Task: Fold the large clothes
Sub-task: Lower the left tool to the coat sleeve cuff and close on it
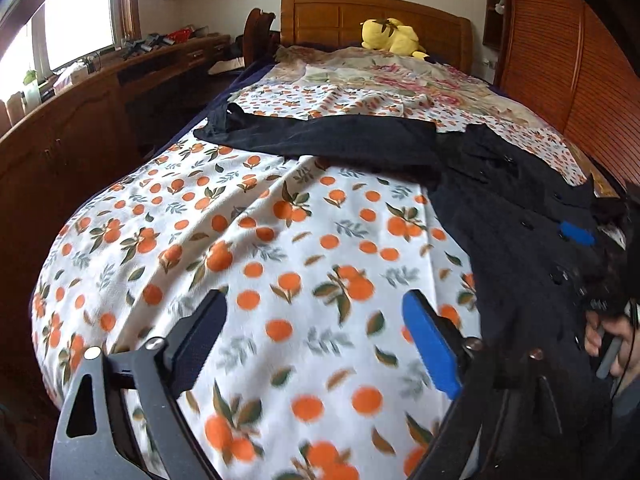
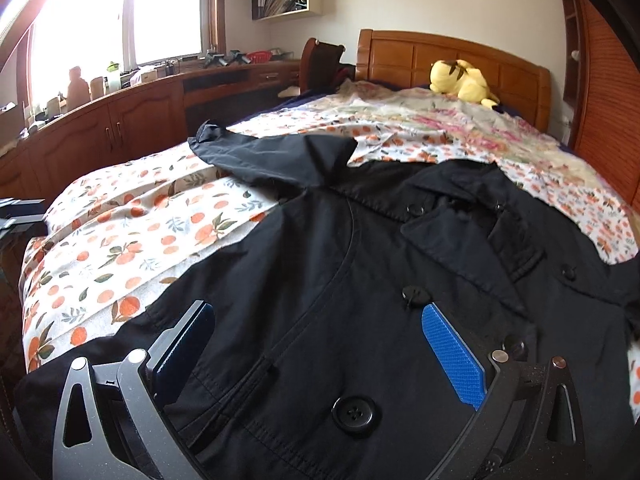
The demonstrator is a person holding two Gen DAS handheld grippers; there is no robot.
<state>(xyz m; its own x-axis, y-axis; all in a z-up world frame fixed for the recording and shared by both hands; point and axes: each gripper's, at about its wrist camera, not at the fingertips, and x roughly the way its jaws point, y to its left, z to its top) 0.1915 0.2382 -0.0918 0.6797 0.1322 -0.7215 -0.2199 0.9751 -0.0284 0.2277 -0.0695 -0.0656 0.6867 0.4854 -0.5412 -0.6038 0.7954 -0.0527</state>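
A large black coat (image 2: 360,264) with big black buttons lies spread on the bed, one sleeve (image 2: 256,152) stretched to the far left. In the left wrist view the coat (image 1: 500,184) lies to the right and its sleeve (image 1: 320,136) runs across the bed. My left gripper (image 1: 316,308) is open and empty above the orange-print sheet (image 1: 248,248), left of the coat. My right gripper (image 2: 316,320) is open, low over the coat's front, jaws wide on either side of the cloth. The right gripper also shows in the left wrist view (image 1: 576,234) at the coat's right edge.
A yellow plush toy (image 2: 460,80) lies by the wooden headboard (image 2: 452,52). A floral cloth (image 2: 420,120) covers the far part of the bed. Wooden cabinets (image 2: 120,128) with clutter run along the left under the window. A slatted wooden wardrobe (image 1: 560,60) stands on the right.
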